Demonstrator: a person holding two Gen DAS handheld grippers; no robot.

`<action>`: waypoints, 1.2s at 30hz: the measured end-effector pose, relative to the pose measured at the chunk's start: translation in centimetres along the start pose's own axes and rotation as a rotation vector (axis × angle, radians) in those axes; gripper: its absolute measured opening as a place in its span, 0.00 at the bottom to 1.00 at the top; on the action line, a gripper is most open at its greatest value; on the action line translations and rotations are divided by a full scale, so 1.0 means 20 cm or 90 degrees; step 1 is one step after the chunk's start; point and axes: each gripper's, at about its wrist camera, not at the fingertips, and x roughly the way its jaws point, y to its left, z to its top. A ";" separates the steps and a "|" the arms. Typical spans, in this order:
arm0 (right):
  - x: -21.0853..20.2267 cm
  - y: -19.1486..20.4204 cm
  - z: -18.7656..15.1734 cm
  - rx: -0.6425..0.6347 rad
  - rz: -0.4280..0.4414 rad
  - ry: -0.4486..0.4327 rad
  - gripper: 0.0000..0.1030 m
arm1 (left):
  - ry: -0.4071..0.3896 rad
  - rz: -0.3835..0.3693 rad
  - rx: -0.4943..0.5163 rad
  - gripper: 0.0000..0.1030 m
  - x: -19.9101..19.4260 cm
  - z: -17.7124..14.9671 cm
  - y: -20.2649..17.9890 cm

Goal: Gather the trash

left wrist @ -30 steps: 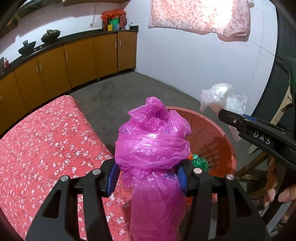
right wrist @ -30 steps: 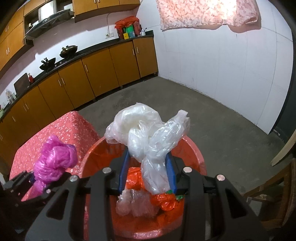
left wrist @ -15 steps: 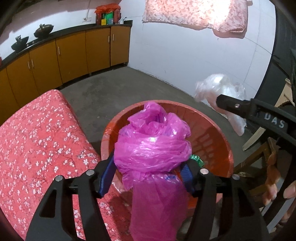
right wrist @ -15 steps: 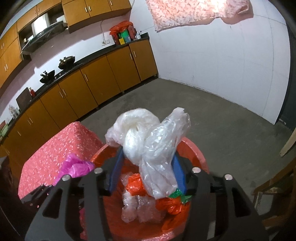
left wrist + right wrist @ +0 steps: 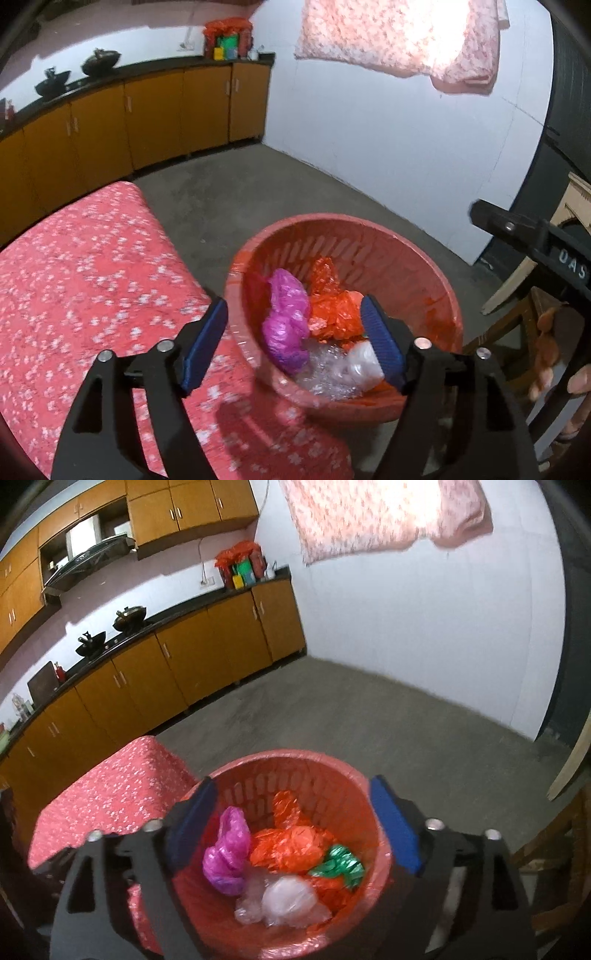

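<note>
Both crumpled plastic bags we carried have dropped: the pink bag (image 5: 226, 853) and the clear bag (image 5: 288, 899) now lie in the round red plastic basket (image 5: 295, 764), below our left gripper (image 5: 293, 345) and right gripper (image 5: 291, 825), whose jaws have just been opening, spread and empty, so this load is collected.

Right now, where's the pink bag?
The pink bag lies inside the red basket, on its left side in both wrist views, against the orange bag and above the clear bag.
</note>
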 end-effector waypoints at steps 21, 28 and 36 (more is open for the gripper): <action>-0.70 0.40 -0.30 -0.107 0.007 -0.103 0.96 | -0.180 0.250 -0.007 0.98 -0.88 -0.37 0.27; -0.84 0.47 -0.44 -0.107 0.026 -0.092 0.96 | -0.196 0.282 -0.023 0.98 -1.01 -0.49 0.28; -0.96 0.52 -0.53 -0.135 0.021 -0.104 0.96 | -0.205 0.292 -0.036 0.98 -1.10 -0.59 0.29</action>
